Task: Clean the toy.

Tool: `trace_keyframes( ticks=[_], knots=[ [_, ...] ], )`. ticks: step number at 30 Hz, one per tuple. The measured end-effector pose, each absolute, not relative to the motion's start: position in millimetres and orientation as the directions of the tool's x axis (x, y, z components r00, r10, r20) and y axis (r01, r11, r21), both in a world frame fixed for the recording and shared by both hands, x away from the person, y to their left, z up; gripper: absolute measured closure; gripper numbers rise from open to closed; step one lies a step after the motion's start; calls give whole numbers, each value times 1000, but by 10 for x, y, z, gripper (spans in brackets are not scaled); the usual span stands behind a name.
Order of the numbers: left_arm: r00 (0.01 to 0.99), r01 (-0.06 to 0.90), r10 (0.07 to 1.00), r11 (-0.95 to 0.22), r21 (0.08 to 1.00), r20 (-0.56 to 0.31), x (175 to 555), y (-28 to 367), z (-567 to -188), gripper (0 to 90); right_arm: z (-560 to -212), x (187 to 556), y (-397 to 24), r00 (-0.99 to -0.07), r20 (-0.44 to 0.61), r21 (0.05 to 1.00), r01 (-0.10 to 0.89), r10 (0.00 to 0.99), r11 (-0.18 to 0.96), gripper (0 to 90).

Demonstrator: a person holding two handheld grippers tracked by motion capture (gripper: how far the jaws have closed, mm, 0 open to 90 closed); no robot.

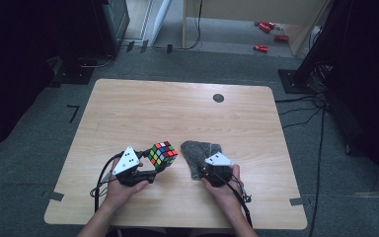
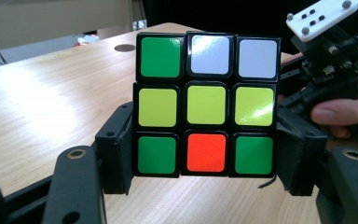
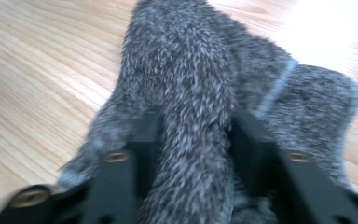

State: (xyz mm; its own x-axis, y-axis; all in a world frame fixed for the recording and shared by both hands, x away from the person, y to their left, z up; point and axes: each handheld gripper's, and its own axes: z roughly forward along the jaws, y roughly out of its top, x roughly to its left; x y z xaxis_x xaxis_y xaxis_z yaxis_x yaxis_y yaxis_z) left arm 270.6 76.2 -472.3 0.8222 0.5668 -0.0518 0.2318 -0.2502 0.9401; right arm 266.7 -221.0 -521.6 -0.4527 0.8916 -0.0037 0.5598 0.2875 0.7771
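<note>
Left gripper [image 1: 154, 167] clamps cube [image 1: 162, 153] near desk's [image 1: 177, 103] front edge; right gripper [image 3: 196, 140] pinches a cloth [image 1: 201, 154] fold beside it. Risk: thin fold slips free on lifting.

No readable text, label, brand, number or sign anywhere. Rubik's cube [image 2: 206, 104] stickers plain colour, unmarked. Grey fuzzy cloth [image 3: 200, 93] bears no tag lettering. Wooden table [image 1: 143, 106] unmarked.
</note>
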Motion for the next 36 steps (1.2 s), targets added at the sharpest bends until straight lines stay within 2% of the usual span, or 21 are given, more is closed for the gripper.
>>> trace_keyframes(
  ticks=[2, 4, 11, 16, 21, 25, 31, 36],
  knots=[
    [821, 234, 569, -260, 937, -47, 2706, 754, -4727, 348, -5204, 2675, -2272, -449, 44, 780, 574, 892, 250, 719],
    [819, 233, 573, -273, 933, -37, 2705, 744, -4730, 348, -5180, 2668, -2310, -463, 82, 785, 576, 883, 229, 742],
    [840, 201, 543, -334, 921, 13, 2676, 681, -4748, 348, -4870, 2549, -2299, -577, 217, 879, 466, 788, 99, 741],
    [857, 170, 511, -387, 906, 58, 2629, 582, -4771, 348, -4584, 2401, -2222, -664, 236, 926, 375, 710, 43, 740],
    [883, 130, 464, -394, 910, 75, 2567, 517, -4754, 348, -4460, 2298, -2054, -745, 253, 932, 360, 617, 52, 734],
    [889, 103, 450, -382, 918, 88, 2541, 535, -4725, 349, -4463, 2324, -2059, -733, 302, 918, 395, 610, 20, 731],
    [882, 115, 464, -382, 917, 83, 2557, 532, -4719, 349, -4568, 2412, -2167, -668, 332, 888, 460, 666, 19, 732],
    [888, 120, 453, -389, 913, 77, 2553, 505, -4733, 349, -4437, 2325, -2066, -713, 302, 908, 417, 632, 36, 728]
  ],
)
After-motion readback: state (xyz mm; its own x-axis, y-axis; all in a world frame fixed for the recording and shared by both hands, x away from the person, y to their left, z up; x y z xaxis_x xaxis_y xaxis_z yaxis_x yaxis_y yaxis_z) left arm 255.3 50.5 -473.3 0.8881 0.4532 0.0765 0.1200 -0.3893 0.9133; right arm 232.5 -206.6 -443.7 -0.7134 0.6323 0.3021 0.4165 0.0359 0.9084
